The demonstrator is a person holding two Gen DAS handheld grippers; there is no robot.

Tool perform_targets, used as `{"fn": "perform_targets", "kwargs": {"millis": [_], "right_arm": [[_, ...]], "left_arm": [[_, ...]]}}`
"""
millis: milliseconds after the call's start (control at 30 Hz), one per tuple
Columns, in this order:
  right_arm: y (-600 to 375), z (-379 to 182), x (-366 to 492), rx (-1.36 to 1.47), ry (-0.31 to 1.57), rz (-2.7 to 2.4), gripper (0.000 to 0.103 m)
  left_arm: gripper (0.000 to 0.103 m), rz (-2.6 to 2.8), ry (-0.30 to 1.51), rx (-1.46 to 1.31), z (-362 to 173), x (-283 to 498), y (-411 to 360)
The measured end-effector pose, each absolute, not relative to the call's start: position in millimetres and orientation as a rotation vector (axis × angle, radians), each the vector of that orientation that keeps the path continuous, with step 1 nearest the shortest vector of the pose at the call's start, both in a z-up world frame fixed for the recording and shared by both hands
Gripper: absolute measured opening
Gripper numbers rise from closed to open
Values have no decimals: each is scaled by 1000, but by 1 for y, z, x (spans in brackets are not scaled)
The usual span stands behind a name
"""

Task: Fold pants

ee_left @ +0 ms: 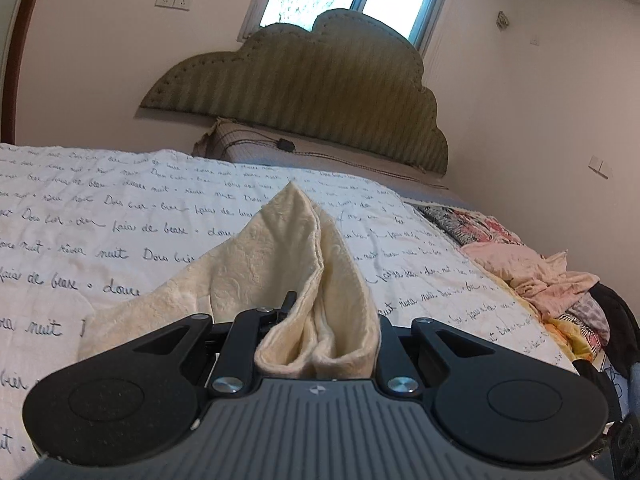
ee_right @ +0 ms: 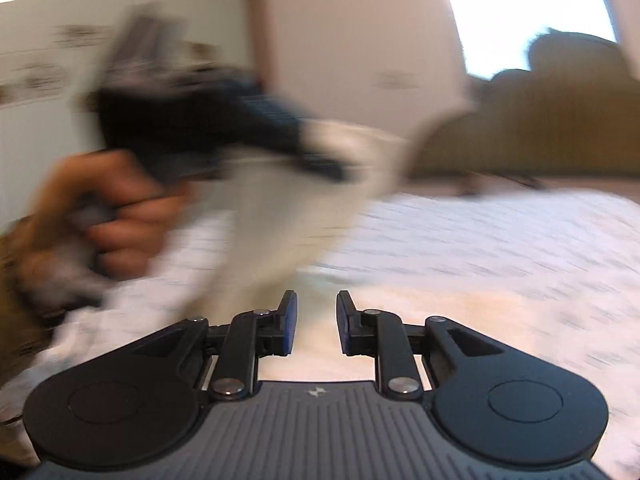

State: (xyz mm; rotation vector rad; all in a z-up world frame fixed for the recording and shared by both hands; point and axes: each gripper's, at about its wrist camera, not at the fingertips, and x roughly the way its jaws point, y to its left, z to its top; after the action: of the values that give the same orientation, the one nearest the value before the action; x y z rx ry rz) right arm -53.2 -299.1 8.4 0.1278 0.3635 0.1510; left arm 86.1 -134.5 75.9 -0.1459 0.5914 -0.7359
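The left hand-held gripper is clamped on a bunched fold of the cream pants, which trail toward 8 o'clock over the script-printed bedspread. The right hand-held gripper has its fingers apart, apparently on nothing; that view is blurred.

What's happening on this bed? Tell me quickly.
A person is folding cream pants on a bed with a handheld gripper in each hand. The left gripper is shut on a bunched fold of the pants, lifted off the script-printed bedspread. The right gripper is open and holds nothing, with cream fabric lying below its fingers. The right wrist view is blurred, but shows the person's left hand carrying the other gripper and the fabric.
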Motion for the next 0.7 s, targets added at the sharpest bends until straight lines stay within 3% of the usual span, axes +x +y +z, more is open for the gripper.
{"fn": "perform_targets", "kwargs": {"millis": [100,267,300,333,400,700], "right_arm": [[-343,-5,-37,257,450,15,20],[-416,-30,-19,793,413,133,26],[-430,-36,-14,913,405,171,37],[-441,-40,-8,997,400,210,58],[-456,-42,6,1090,410,264,84],[-439,0,77,772,650,335,81]], "left_arm": [[14,-742,627,-126,58,86,-156],[14,-736,637,-68,34,79,-183],[14,-735,635,-59,31,78,-186],[14,-734,631,-47,27,76,-189],[14,-731,615,-17,21,71,-195],[14,-722,543,117,5,52,-221]]}}
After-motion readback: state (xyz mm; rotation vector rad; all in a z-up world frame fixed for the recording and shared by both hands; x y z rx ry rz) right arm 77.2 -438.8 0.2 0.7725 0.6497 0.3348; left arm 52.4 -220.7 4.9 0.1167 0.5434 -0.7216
